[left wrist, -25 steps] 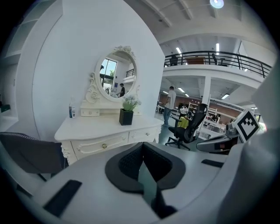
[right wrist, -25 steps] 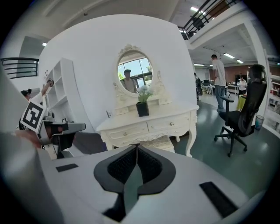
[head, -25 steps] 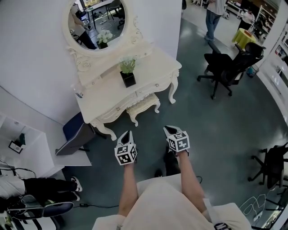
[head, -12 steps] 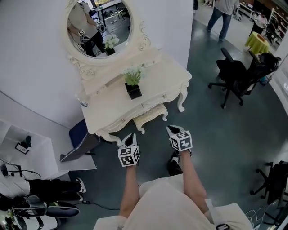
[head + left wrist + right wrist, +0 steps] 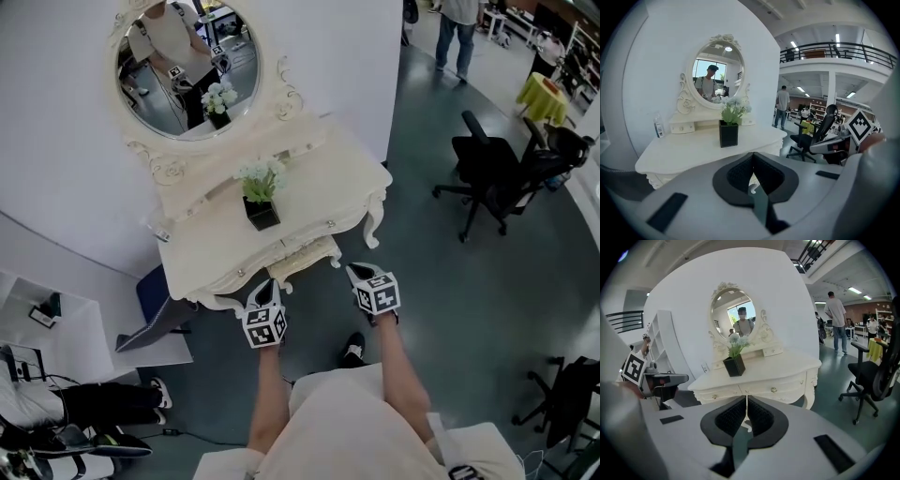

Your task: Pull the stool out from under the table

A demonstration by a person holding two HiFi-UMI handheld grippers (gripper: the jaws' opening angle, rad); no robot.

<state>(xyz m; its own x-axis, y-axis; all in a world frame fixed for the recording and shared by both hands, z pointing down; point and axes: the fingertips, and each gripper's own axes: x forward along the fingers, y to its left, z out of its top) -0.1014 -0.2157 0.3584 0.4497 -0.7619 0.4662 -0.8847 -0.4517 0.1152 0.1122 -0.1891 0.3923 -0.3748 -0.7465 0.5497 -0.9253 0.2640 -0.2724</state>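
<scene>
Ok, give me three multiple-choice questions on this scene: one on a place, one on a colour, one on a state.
1. Where is the stool?
A. tucked under the dressing table
B. standing on top of it
C. pulled well clear of it
2. What colour is the plant pot?
A. white
B. black
C. green
3. How are the left gripper and right gripper?
A. both open
B. both shut, empty
C. both shut on the stool
Answers: 1 A, only its front edge shows under the table; 2 B, a black cube on the white top; 3 B, their jaws meet with nothing between.
</scene>
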